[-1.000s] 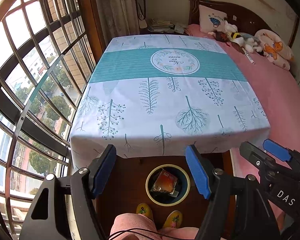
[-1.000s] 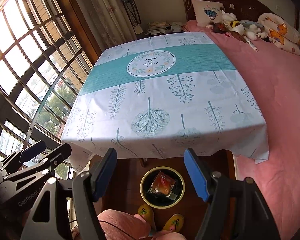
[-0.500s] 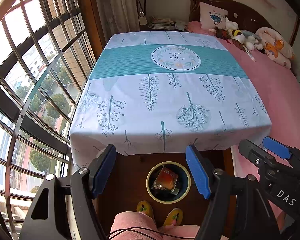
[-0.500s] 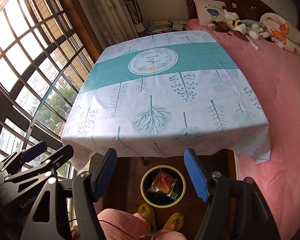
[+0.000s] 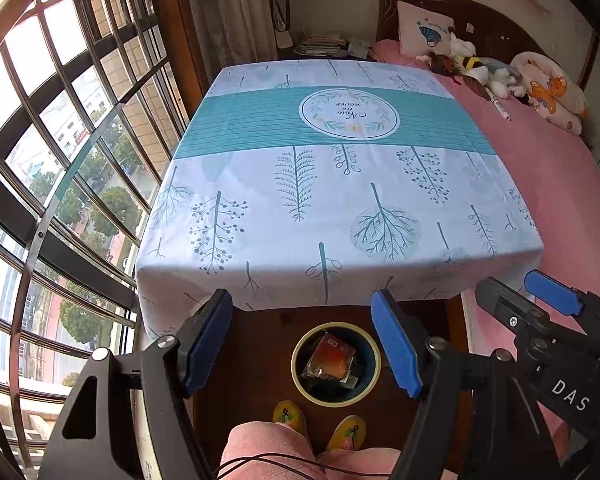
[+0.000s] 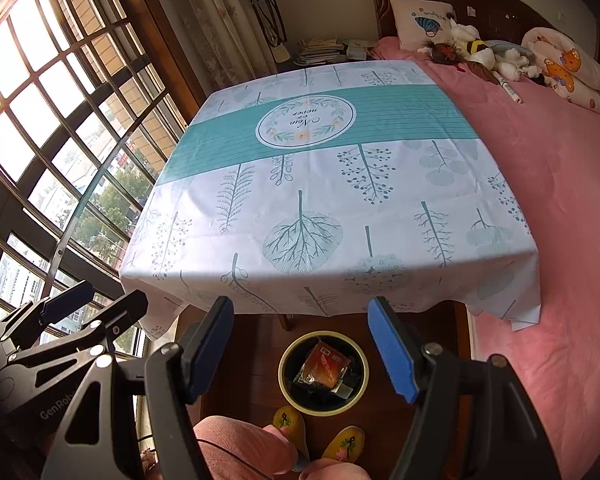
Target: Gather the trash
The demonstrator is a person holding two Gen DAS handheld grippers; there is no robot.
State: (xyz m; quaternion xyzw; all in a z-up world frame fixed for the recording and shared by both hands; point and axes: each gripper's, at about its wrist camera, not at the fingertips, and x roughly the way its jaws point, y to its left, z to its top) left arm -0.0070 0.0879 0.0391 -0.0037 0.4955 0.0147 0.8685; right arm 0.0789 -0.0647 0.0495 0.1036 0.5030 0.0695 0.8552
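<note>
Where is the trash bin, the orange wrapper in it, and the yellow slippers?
trash bin [image 5: 374,376], left wrist view, on its pale rim at the right side.
orange wrapper [image 5: 330,360], left wrist view, on the middle of the packet inside the bin.
yellow slippers [image 6: 288,420], right wrist view, on the top of the left one.

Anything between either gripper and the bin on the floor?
Nothing visible. The bin stands on bare wood floor just in front of the table's edge, with wrappers already inside. Left gripper and right gripper both hang open and empty above it; the tablecloth overhang stops short of its rim.
</note>
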